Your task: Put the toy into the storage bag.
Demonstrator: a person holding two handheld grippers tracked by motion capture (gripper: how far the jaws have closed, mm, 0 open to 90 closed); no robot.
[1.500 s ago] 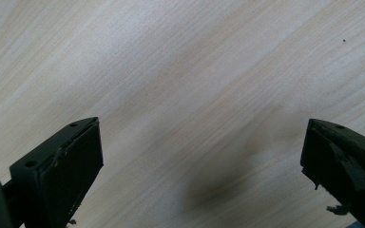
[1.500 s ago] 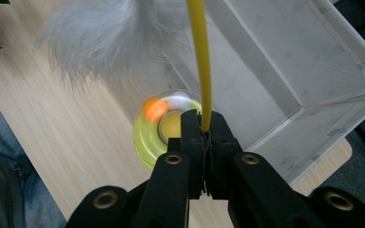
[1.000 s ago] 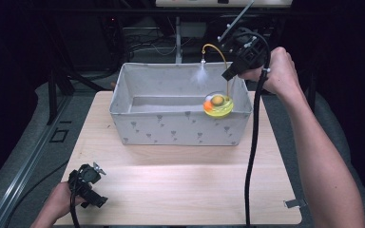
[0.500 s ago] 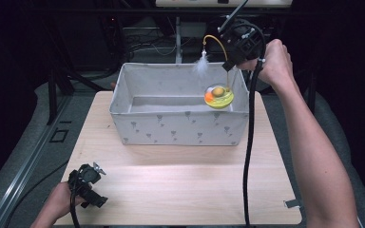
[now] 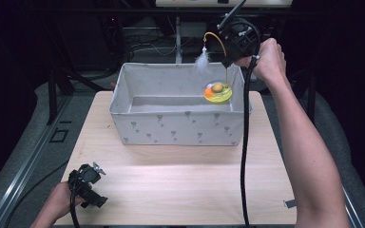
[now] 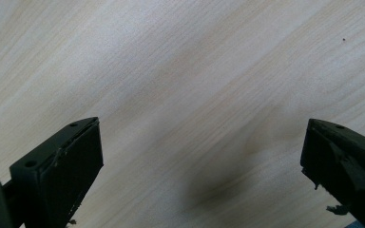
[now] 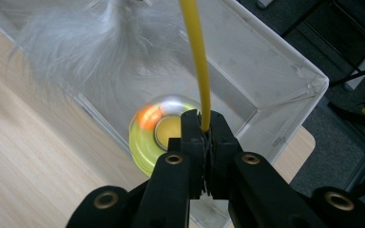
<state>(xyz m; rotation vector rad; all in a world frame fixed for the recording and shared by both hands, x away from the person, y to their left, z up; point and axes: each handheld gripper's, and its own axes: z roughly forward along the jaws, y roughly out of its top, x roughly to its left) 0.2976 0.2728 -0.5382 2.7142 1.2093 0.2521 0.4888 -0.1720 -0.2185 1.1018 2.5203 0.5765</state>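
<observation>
A cat toy hangs from my right gripper, which is shut on its thin yellow stalk. The stalk arcs over to a white feather. Below the jaws dangles the toy's yellow-green disc base, with an orange ball on it, over the back right corner of the grey fabric bin. My left gripper rests low over the wooden table at the front left, open and holding nothing.
The bin stands at the table's far middle, and its visible floor looks bare. A black cable trails from the right gripper down across the table's right side. A small grey scrap lies near the front right edge. Dark racks and cables stand behind the table.
My right gripper has risen and drawn back to the right, lifting the toy's disc from low inside the bin to about rim height. The left gripper has stayed put.
</observation>
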